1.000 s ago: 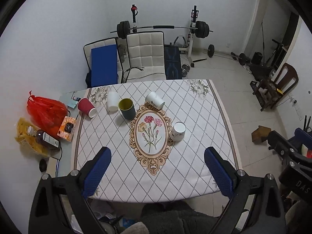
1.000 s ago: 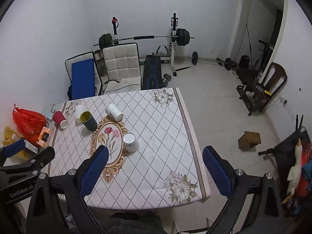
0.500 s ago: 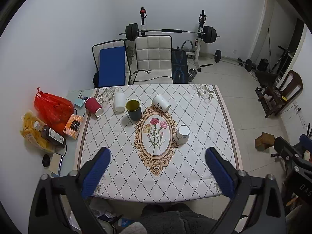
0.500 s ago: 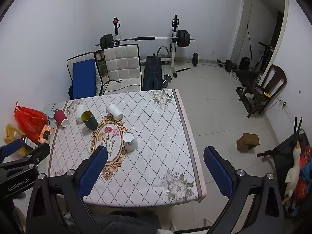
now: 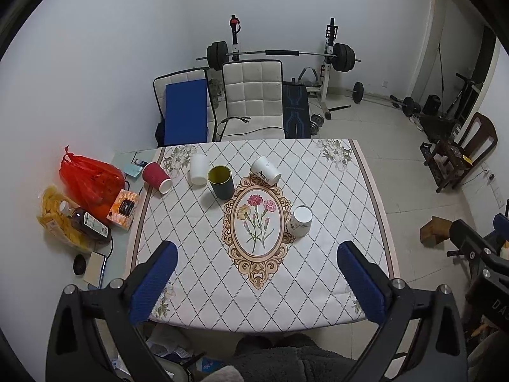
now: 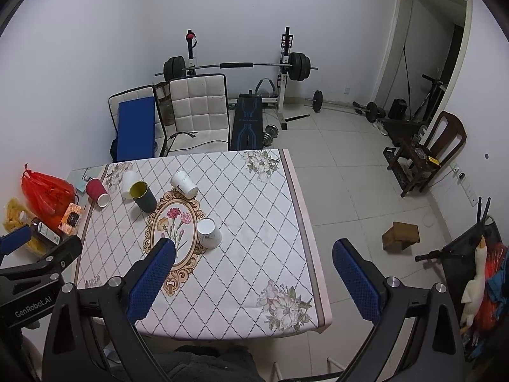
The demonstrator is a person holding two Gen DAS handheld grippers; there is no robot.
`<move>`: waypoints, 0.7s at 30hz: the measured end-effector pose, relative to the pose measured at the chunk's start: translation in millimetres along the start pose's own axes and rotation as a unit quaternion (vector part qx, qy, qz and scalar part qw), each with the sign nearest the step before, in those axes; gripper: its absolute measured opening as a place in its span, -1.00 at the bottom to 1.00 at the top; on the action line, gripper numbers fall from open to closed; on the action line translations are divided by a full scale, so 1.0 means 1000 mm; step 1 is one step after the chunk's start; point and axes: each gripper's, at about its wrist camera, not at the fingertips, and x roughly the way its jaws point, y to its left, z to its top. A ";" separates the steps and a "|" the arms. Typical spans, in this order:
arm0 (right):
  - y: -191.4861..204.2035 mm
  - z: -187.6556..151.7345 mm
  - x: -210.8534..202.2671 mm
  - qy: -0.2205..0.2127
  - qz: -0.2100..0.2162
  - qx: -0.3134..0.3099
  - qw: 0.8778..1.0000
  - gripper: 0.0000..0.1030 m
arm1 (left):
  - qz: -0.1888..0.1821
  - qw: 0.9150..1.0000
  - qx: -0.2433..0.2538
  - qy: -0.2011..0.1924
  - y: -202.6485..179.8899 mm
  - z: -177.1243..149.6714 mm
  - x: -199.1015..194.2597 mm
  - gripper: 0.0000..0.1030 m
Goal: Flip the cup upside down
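Note:
Several cups sit on the table's patterned cloth (image 5: 318,270). A dark green cup (image 5: 220,182) with a yellow inside stands upright; it also shows in the right wrist view (image 6: 143,196). A white cup (image 5: 300,221) stands upside down right of the flower oval, also in the right wrist view (image 6: 209,233). Another white cup (image 5: 265,170) lies tilted at the back. A white cup (image 5: 198,169) and a red cup (image 5: 156,178) sit at the back left. My left gripper (image 5: 257,283) and right gripper (image 6: 253,281) are open, empty, high above the near edge.
A red bag (image 5: 89,180), a bottle (image 5: 86,221) and an orange box (image 5: 124,205) lie left of the table. Two chairs (image 5: 253,95) and a barbell rack (image 5: 280,54) stand behind it. A wooden block (image 6: 400,236) lies on the floor at right.
Both grippers have risen and drawn back from the table, so the table looks smaller and farther. The cups have not moved. Both stay open.

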 end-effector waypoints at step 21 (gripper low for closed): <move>0.006 0.004 0.006 0.002 0.015 -0.004 1.000 0.96 | 0.002 1.000 0.000 -0.006 -0.002 0.002 -0.004 1.00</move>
